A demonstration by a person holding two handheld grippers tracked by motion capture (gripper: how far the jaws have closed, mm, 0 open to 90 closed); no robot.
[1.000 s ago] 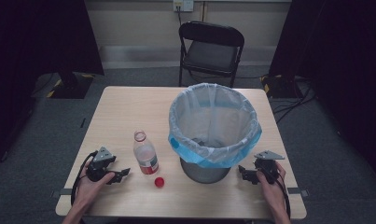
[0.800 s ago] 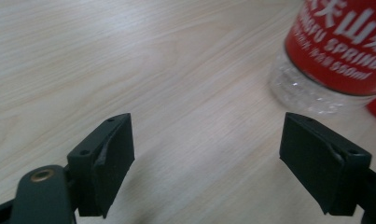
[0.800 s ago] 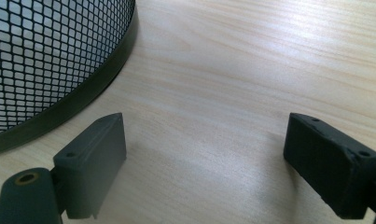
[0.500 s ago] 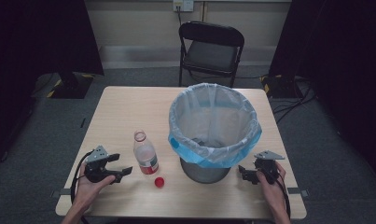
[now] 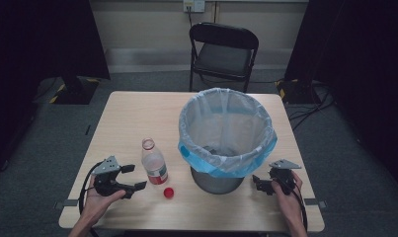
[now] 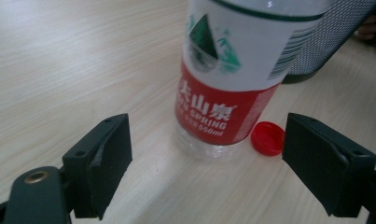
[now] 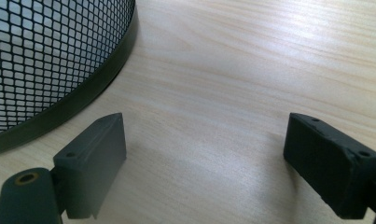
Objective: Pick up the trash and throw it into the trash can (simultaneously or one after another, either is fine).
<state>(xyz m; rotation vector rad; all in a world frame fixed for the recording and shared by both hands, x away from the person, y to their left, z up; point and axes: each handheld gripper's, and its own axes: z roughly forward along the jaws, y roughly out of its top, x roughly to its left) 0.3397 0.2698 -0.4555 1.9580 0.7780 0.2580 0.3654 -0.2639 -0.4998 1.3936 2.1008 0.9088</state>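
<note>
An uncapped clear plastic bottle (image 5: 154,164) with a red and white label stands upright on the wooden table (image 5: 137,118); up close the bottle (image 6: 227,79) fills the space ahead of my left jaws. Its red cap (image 5: 169,192) lies on the table just right of it, the cap (image 6: 268,138) seen behind the bottle's base. My left gripper (image 5: 133,177) is open, just left of the bottle, not touching it; the left gripper (image 6: 206,161) has empty jaws. My right gripper (image 5: 256,183) is open beside the bin's base; the right gripper (image 7: 204,158) holds nothing.
A black mesh waste bin (image 5: 226,143) lined with a pale blue bag stands at the table's centre right; its mesh wall (image 7: 50,60) is close to my right gripper. A black folding chair (image 5: 225,52) stands behind the table. Cables lie on the floor at right.
The left gripper has shifted slightly toward the bottle and its jaws have spread wider. The right gripper, bottle and cap have not moved.
</note>
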